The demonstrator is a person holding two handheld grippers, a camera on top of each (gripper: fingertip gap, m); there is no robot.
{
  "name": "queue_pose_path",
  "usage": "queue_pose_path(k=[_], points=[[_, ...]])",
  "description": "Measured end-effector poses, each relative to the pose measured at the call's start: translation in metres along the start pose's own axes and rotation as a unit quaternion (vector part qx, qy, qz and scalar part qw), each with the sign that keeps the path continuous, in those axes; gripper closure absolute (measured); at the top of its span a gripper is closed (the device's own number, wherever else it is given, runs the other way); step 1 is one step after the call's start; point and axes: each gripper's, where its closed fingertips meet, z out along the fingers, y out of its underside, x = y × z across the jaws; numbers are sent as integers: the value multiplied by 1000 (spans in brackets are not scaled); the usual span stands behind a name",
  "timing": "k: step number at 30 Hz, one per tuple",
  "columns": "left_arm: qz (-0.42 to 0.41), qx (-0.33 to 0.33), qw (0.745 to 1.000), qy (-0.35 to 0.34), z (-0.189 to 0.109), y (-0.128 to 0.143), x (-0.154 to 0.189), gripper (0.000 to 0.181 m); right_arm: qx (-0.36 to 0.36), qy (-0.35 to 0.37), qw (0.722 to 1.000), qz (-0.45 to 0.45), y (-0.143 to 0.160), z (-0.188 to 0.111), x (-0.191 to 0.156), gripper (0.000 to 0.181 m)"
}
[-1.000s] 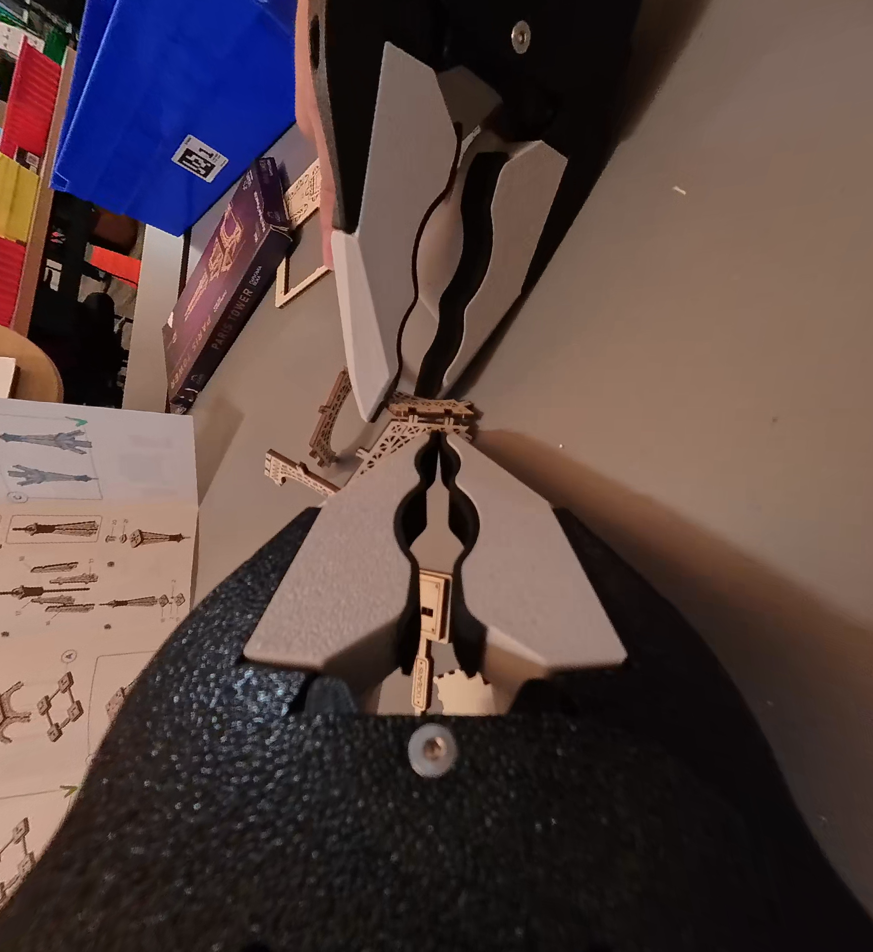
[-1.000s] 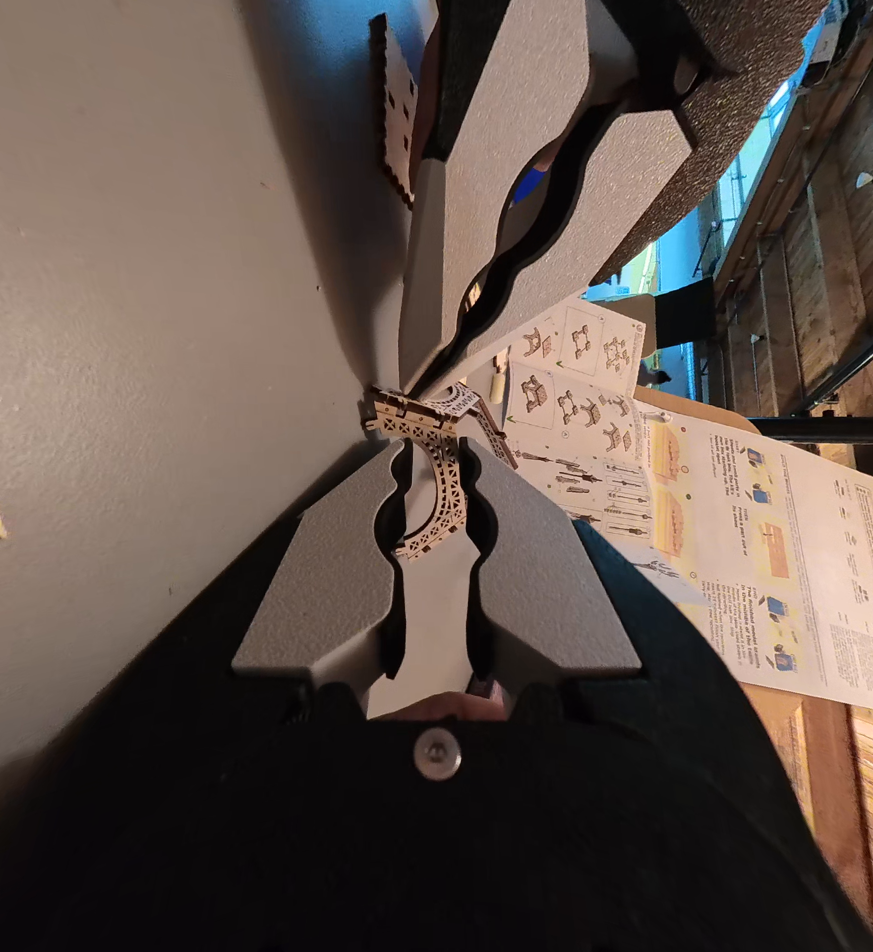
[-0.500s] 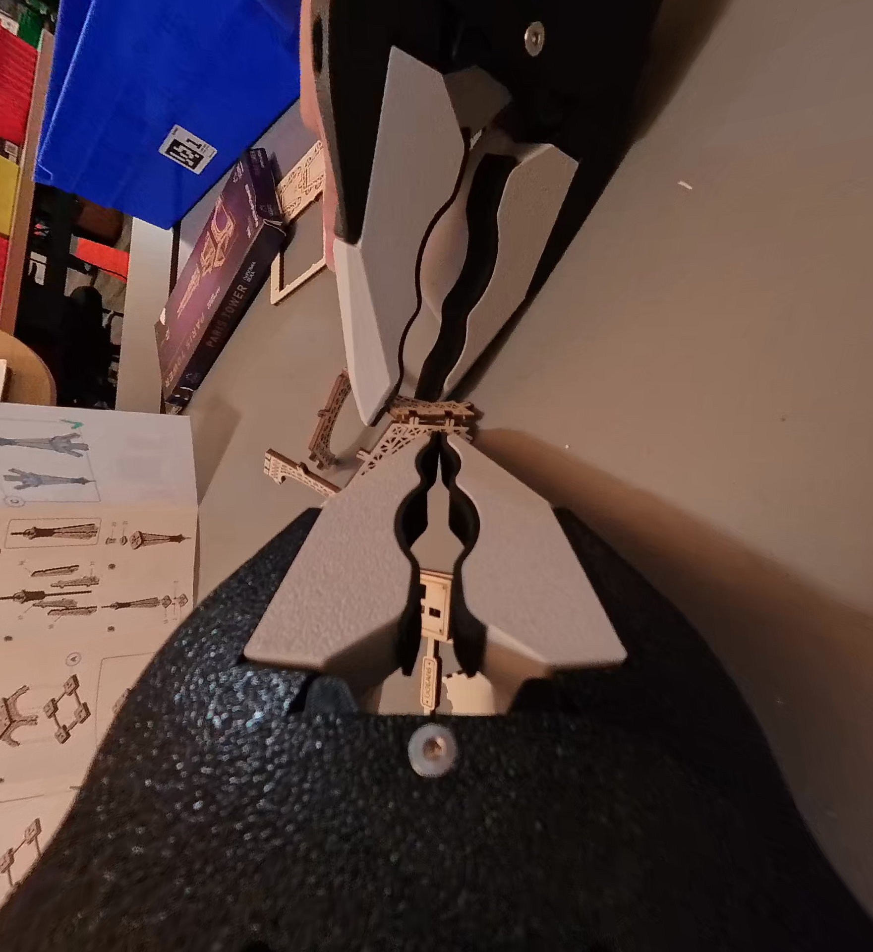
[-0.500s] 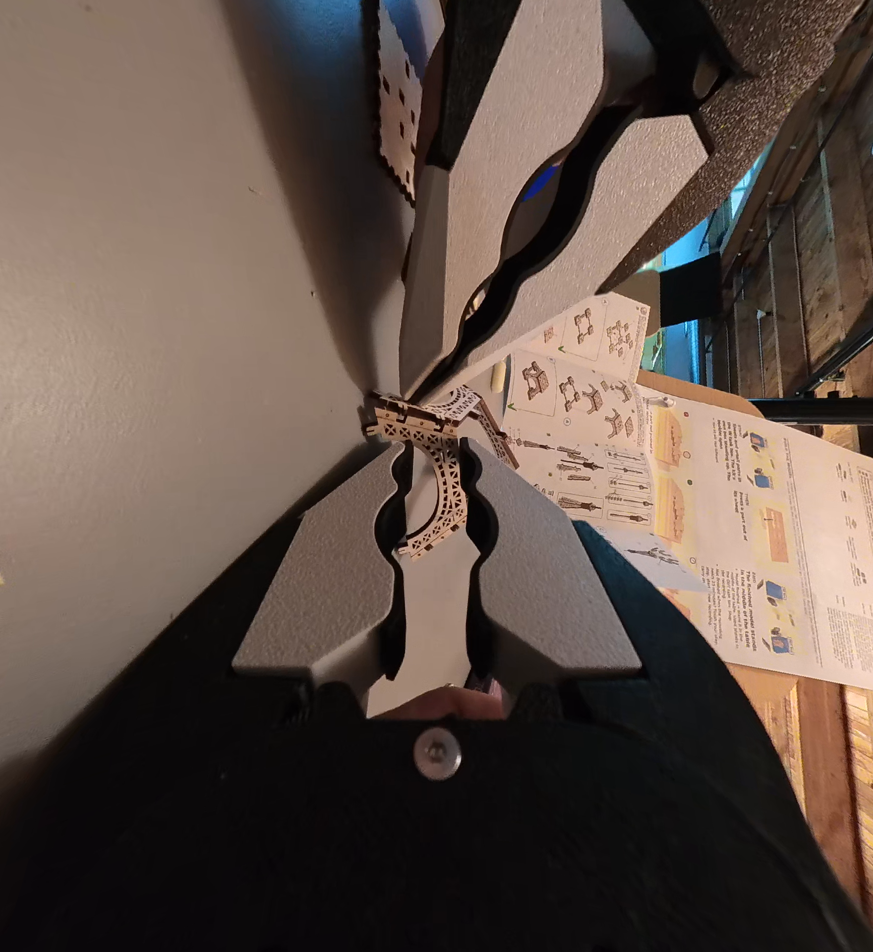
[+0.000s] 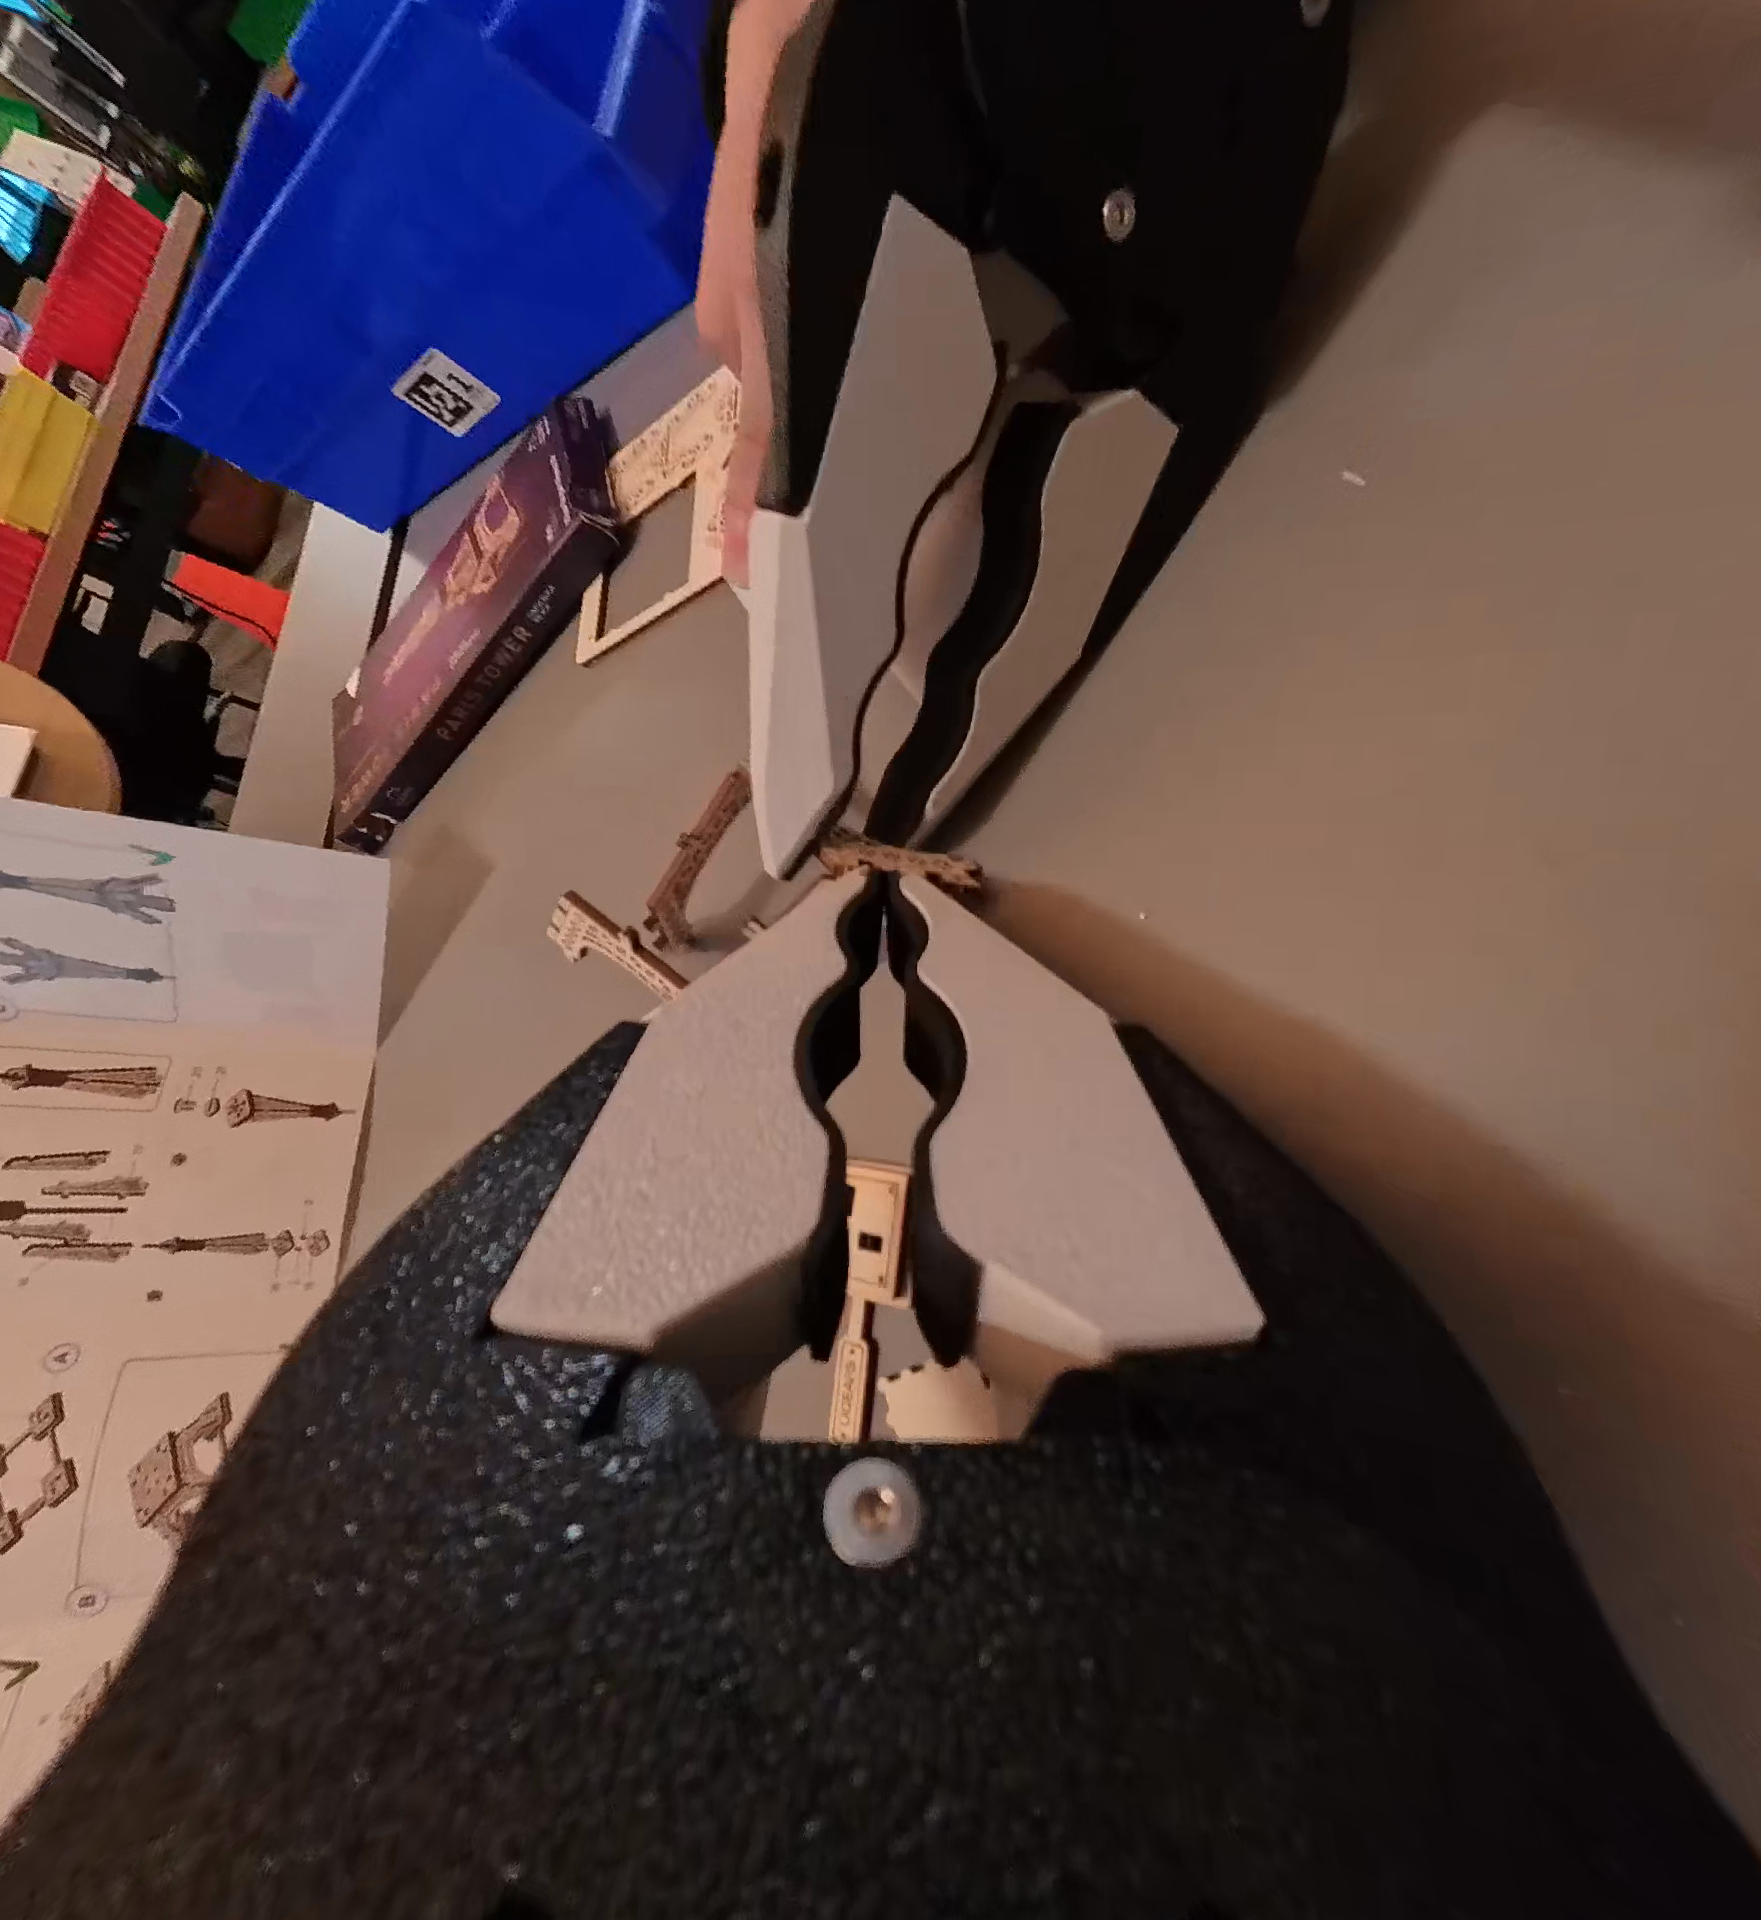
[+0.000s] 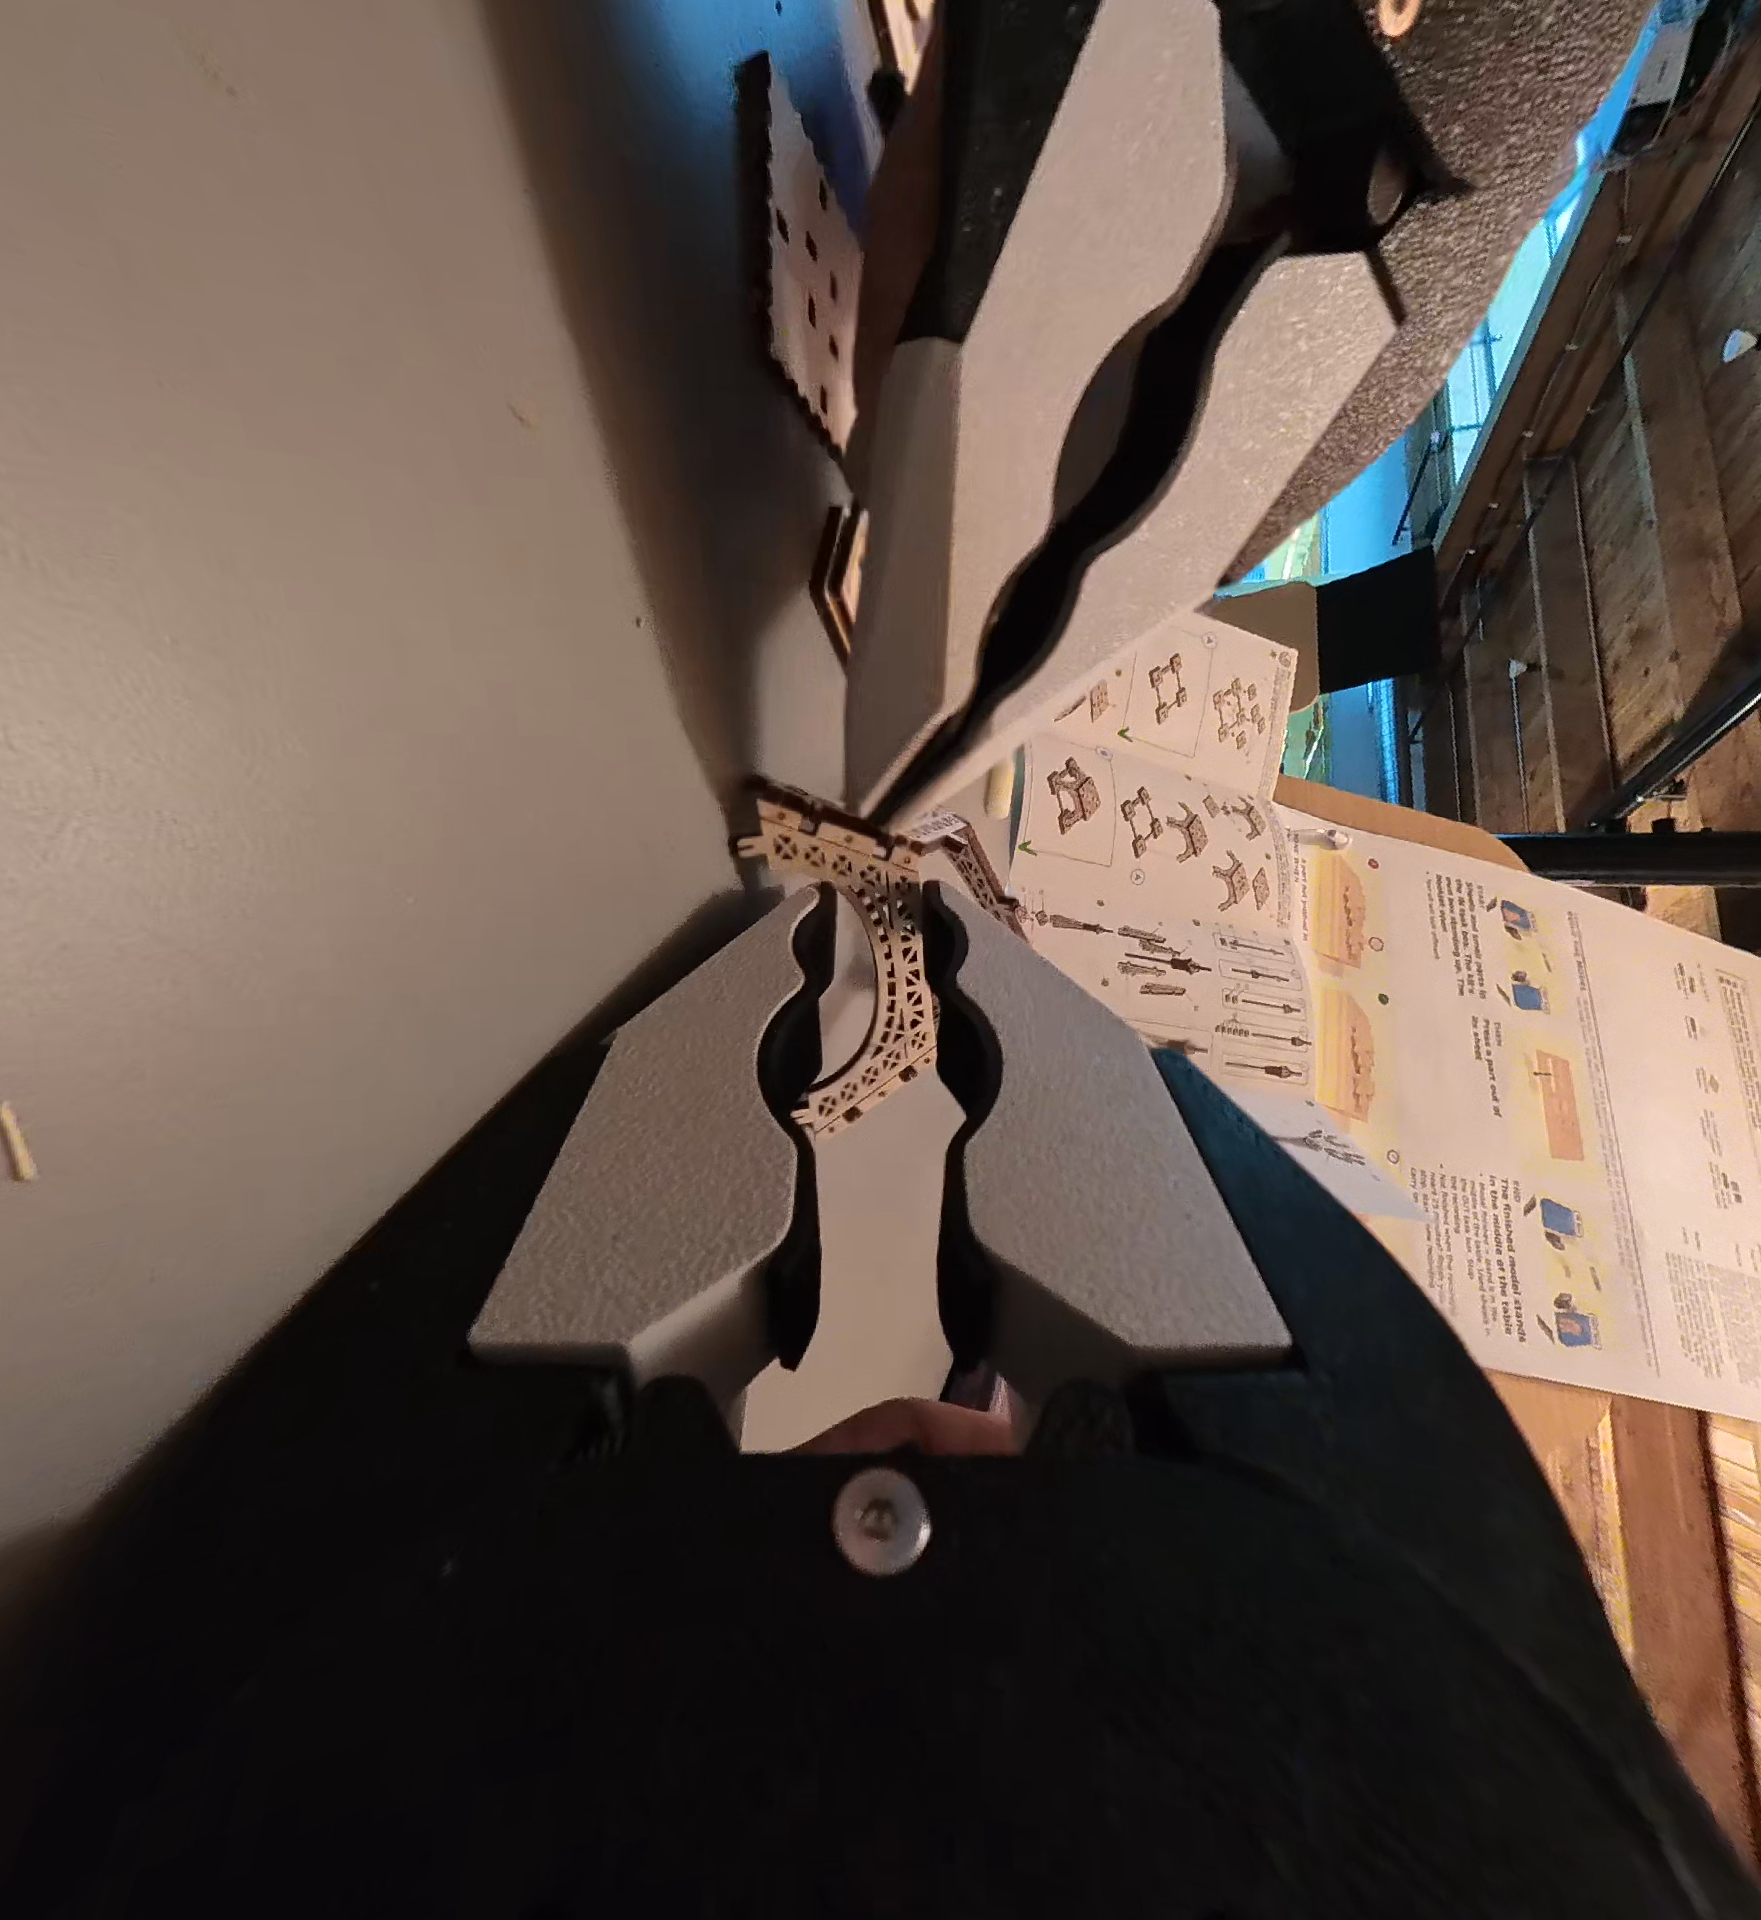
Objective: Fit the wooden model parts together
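Both grippers meet tip to tip just above the grey table [image 5: 1478,831]. My left gripper [image 5: 881,883] is shut on a small wooden lattice strip [image 5: 902,862]. That strip also shows in the right wrist view [image 6: 803,844], pinched by the left gripper [image 6: 881,821], which comes in from above. My right gripper [image 6: 871,899] is shut on a curved wooden lattice arch [image 6: 897,987], whose top end touches the strip. In the left wrist view the right gripper [image 5: 860,831] comes down from the top.
A paper instruction sheet [image 5: 128,1143] lies to the left and shows in the right wrist view [image 6: 1375,1039]. Loose lattice parts [image 5: 689,862], a purple box [image 5: 481,623], a cut-out wooden frame [image 5: 658,540] and a blue bin [image 5: 419,260] lie beyond. A perforated wooden sheet [image 6: 803,260] and a small stick [image 6: 14,1141] lie on the table. The tips of both grippers are at nearly the same place.
Both grippers stay shut with their tips together on the parts. The left view has tilted a little, so more of the right gripper's body and the blue bin shows.
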Motion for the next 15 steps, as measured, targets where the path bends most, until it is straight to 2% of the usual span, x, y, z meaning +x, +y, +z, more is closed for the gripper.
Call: queue_pose_path(k=[15], points=[[43, -34, 998, -16, -2, 5, -5, 181, 7, 0, 1000, 5, -2, 0, 0, 168]])
